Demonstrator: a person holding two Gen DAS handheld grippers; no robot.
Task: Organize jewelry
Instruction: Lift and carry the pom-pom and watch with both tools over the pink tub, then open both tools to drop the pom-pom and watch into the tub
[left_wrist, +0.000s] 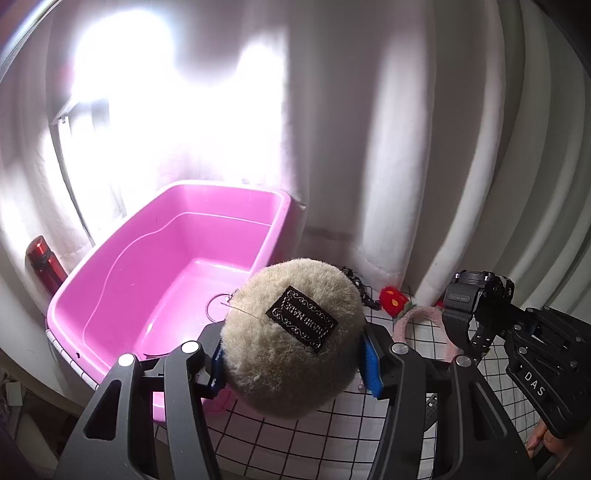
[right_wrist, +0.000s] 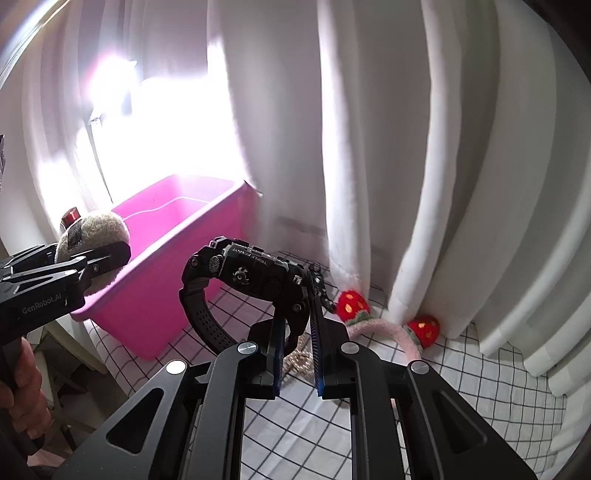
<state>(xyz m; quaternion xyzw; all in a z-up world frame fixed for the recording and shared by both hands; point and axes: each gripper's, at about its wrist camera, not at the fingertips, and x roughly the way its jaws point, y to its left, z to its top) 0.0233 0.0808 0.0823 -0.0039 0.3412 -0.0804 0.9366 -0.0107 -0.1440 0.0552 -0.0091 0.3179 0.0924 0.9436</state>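
Left gripper: jaws about half spread and pressed on either side of a beige fluffy puff, which carries a dark patch with ornate lettering; the blue pads sink into the fur, so the hold looks firm.
Right gripper: jaws nearly together, pinching one end of the strap of a black sports watch; the watch body stands up above the fingertips and the other strap end curls down to the left, free.
Where the held things are: both are lifted clear of the checked cloth; the puff sits in front of the near right corner of the pink tub, and the watch is to the right of that tub, well short of its rim.
Step in hand: carrying two picked items toward the tub, by my reading.
Next move: each hand needs to travel up and over the tub's rim, then let go once the item is above the bare floor of the tub; the watch has farther to go.
Risk: the thin strap grip could let the watch swing or twist.
Left on the cloth: a pink headband with red strawberries, a dark chain by the curtain, and what may be a pale beaded strand under the right gripper, half hidden.
Beside the tub: a red bottle.
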